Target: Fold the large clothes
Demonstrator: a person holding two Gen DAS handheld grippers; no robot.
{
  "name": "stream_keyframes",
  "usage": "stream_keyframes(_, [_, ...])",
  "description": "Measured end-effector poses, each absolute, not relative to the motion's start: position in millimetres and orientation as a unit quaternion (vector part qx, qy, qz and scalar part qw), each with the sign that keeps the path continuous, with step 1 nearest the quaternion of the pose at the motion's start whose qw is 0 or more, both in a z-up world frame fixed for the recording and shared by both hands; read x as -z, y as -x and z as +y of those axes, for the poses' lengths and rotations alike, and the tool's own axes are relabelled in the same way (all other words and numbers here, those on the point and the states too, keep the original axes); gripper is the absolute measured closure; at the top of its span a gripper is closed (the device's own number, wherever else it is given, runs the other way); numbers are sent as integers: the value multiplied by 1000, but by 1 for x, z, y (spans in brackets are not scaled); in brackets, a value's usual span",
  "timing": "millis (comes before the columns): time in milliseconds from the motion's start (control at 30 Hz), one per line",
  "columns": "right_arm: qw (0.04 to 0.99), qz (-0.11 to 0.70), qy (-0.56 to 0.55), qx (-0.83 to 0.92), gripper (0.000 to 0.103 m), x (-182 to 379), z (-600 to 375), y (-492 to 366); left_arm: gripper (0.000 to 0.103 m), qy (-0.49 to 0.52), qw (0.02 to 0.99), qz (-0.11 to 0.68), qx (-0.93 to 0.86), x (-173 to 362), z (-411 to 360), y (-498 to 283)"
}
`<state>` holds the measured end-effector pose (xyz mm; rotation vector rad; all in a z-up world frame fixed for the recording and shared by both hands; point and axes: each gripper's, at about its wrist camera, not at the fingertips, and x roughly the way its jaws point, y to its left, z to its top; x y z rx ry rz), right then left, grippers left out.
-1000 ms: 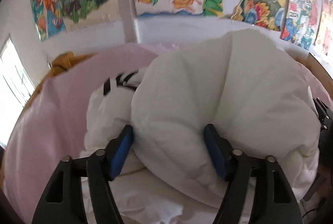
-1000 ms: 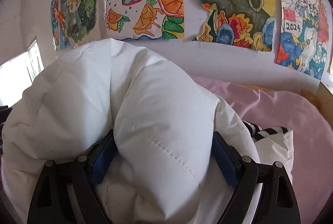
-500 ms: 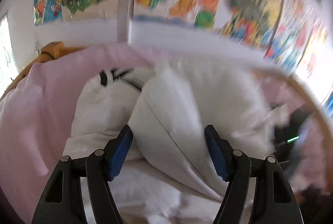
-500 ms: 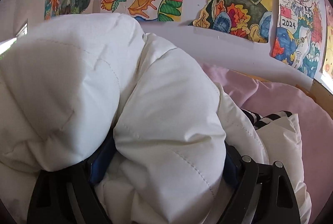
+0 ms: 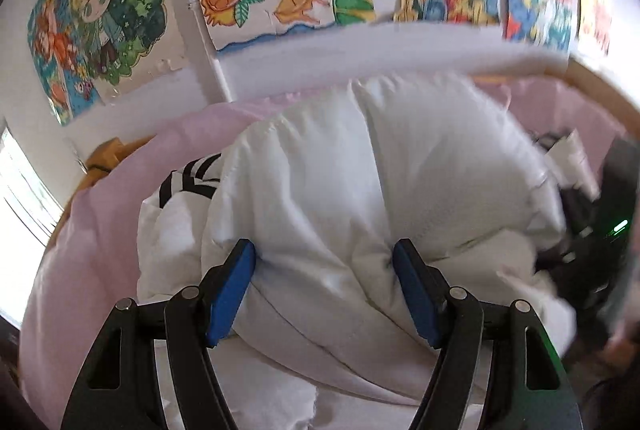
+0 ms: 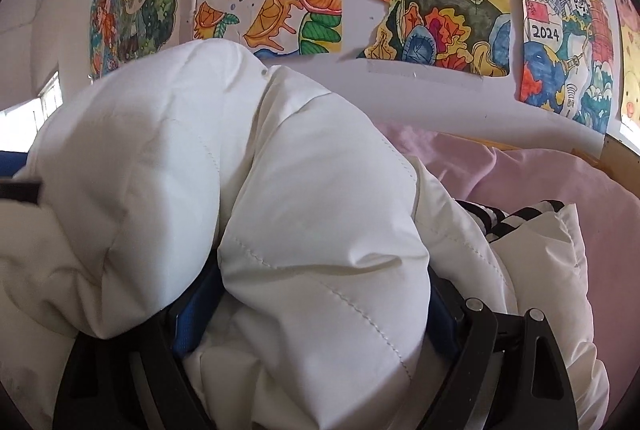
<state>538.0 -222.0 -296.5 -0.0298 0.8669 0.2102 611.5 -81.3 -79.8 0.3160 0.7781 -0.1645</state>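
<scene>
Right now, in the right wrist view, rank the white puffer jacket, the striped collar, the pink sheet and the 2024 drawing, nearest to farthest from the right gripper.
1. White puffer jacket: clamped in the right gripper.
2. Striped collar: just right, past the jacket.
3. Pink sheet: behind the collar, right.
4. 2024 drawing: on the wall, upper right.

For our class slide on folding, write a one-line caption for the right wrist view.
Right gripper clamps a fold of the white jacket above the pink sheet.
</scene>
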Motion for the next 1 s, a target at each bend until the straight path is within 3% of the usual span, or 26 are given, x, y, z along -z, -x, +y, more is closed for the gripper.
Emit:
stream_keyframes(233, [901, 421, 29, -95, 15, 302, -218, -538, 35, -164, 905, 386, 66, 101, -73, -615])
stream_keyframes(400, [889, 440, 5, -124, 15, 284, -227, -546, 36, -173, 912, 365, 69, 86, -74, -600])
stream_keyframes(500, [878, 450, -9, -161, 13, 247, -241, -543, 34, -163, 916, 357, 84, 58, -63, -582])
stream_keyframes(567, [879, 447, -4, -168, 4, 219, -252, -534, 27, -151, 916, 362, 90, 46, -55, -572])
stream_keyframes(800, [862, 468, 30, -192, 0, 122, -290, -463, 27, -122, 906, 383, 131, -6, -29, -501])
stream_keyframes(1000, [844, 482, 85, -220, 0, 61, -295, -371, 21, -159, 900, 366, 176, -61, -27, -406])
